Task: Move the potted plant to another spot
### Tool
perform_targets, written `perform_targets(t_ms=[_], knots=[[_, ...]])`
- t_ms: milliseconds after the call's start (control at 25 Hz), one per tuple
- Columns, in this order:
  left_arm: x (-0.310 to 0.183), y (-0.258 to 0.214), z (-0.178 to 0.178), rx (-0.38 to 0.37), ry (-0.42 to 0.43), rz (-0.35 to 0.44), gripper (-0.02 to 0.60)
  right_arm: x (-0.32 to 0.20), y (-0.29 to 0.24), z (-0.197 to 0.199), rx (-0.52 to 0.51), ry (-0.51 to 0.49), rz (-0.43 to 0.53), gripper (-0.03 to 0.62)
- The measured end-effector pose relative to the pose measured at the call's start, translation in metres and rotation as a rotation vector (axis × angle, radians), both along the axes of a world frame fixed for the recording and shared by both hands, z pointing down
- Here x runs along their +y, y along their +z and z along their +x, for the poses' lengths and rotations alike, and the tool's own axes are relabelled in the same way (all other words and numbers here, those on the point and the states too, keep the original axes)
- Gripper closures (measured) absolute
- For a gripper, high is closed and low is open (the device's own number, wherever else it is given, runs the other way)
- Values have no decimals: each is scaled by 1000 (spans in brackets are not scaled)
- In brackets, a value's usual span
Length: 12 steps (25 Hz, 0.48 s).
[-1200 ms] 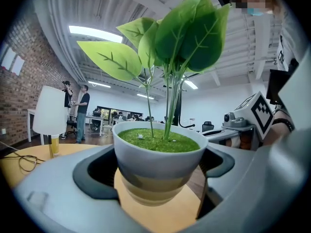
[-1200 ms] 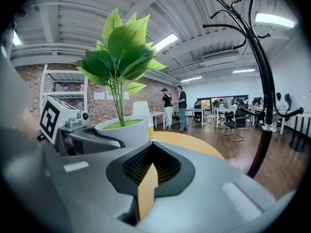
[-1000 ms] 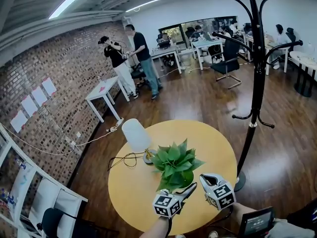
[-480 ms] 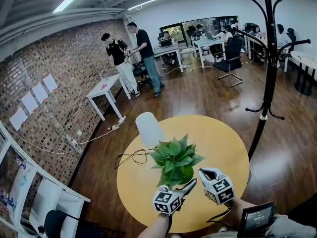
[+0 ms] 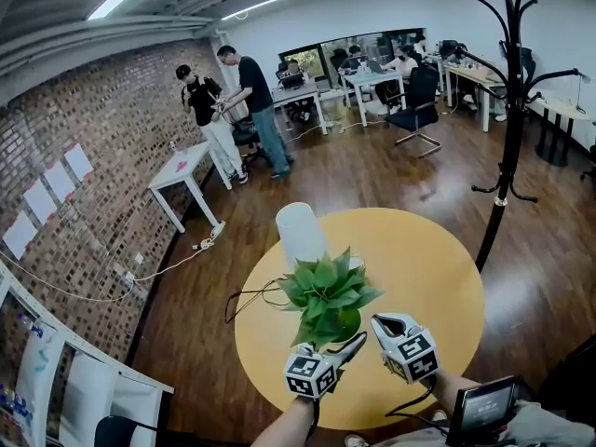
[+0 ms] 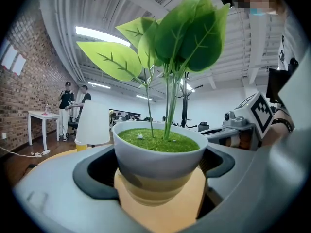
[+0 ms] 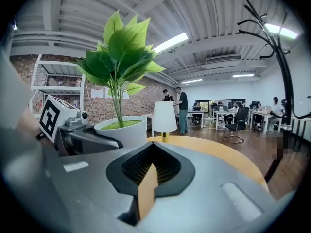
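half done at best, i'd say: my left gripper [image 5: 352,345] clamps the potted plant [image 5: 328,296] just beside the lamp [image 5: 301,234], my right gripper [image 5: 382,324] pinched shut on nothing; carrying and setting down remain.

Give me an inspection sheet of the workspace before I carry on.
Surface: round yellow table.
Job's things: plant in a white pot.
Clutter: white lamp behind the plant.
Tongs: left tongs shut on the pot; right tongs shut, empty, beside it.
Cables: lamp cable looping over the table's left edge.
Surroundings: coat stand right, brick wall left, people beyond.
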State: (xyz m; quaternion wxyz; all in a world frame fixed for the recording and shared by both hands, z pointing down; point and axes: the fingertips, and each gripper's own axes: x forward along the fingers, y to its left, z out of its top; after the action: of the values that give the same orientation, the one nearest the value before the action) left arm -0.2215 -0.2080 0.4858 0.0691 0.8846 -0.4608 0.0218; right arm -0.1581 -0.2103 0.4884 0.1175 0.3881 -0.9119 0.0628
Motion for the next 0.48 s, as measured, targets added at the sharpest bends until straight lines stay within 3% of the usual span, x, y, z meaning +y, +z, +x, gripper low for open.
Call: perform_targets(t_ms=[160,480], knots=[[4,3,-25,6,30,-9,72,6,2,-26,11,26,-4,586],[6,4,-26,9,59,-16,72,10,4,-29,25,52,-17,586]])
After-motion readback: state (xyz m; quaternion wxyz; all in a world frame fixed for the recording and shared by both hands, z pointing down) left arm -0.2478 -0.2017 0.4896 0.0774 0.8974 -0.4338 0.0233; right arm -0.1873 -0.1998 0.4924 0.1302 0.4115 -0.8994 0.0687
